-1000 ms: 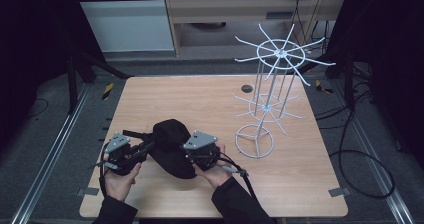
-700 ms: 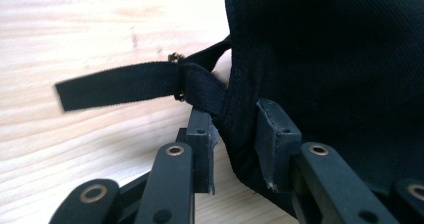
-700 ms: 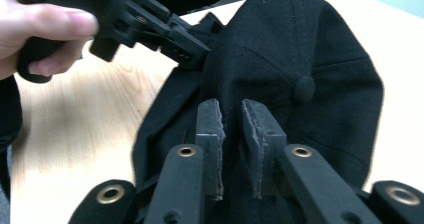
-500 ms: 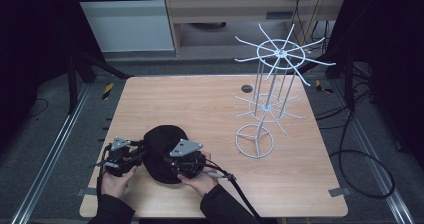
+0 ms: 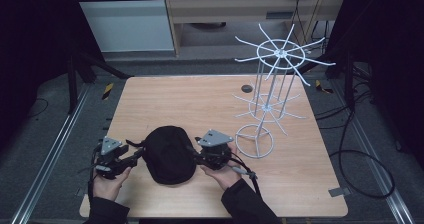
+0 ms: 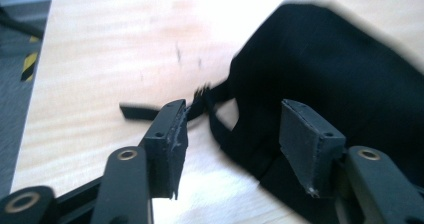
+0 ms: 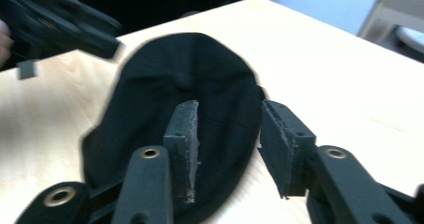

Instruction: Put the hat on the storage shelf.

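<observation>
While you hold both tools low over the near edge of the wooden table point(image 5: 210, 99), the black cap point(image 5: 169, 154) lies flat on the tabletop between them, close to your side and a little left of centre. Your left gripper point(image 6: 232, 134) sits just beside the cap's left edge with its jaws spread apart and nothing pinched between them; in the left gripper view the cap's adjustment strap point(image 6: 150, 110) trails out across the wood, passing just behind the left pad point(image 6: 170, 144), while the cap's dark fabric lies behind the right pad. Your right gripper point(image 7: 227, 144) is likewise released, its jaws parted at the cap's right edge; in the right gripper view one pad point(image 7: 182, 144) lies over the fabric and the other hangs over bare wood just past the rim. Beyond your right hand point(image 5: 222, 173), the white wire rack point(image 5: 272, 84) stands upright on its ring base, apart from the cap. No brand mark, label or lettering can be read on the cap, the grippers or the table; the close views are blurred.
</observation>
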The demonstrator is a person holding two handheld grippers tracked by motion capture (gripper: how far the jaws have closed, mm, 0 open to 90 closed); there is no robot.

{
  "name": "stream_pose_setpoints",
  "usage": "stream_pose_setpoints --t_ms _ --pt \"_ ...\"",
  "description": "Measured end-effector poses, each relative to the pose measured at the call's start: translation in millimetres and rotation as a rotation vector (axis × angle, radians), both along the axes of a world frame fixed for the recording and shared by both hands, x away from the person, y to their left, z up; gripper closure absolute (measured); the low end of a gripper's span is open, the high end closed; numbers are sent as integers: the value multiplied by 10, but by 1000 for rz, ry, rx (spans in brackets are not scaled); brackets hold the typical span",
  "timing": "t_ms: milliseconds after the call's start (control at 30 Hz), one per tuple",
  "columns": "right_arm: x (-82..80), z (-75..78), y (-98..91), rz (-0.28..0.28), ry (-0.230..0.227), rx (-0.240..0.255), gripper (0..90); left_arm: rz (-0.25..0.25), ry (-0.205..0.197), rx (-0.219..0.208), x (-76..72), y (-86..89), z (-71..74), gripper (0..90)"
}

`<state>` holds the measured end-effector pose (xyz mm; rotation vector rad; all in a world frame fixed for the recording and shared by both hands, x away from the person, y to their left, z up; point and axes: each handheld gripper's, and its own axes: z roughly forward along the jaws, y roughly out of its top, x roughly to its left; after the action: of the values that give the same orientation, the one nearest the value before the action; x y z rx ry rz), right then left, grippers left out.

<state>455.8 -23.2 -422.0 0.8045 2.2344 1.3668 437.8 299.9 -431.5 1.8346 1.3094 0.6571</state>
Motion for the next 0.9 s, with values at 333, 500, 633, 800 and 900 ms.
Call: stream_pose_setpoints --t_ms 333,500,633,800,900 --pt "-112 -12 -686 -98 -3 -6 512 -114 -61 48 -21 -350 262 340" --pt "-188 -44 -916 -129 -3 -1 494 -114 -45 49 55 -414 251 314" --pt "-321 -144 -1228 -173 2 3 478 -93 -22 81 126 -518 172 275" --pt "-421 -202 -1503 -222 9 9 469 -47 9 121 160 -591 90 219" --pt "-463 -235 -1653 -252 14 14 461 -23 20 118 157 -599 45 183"
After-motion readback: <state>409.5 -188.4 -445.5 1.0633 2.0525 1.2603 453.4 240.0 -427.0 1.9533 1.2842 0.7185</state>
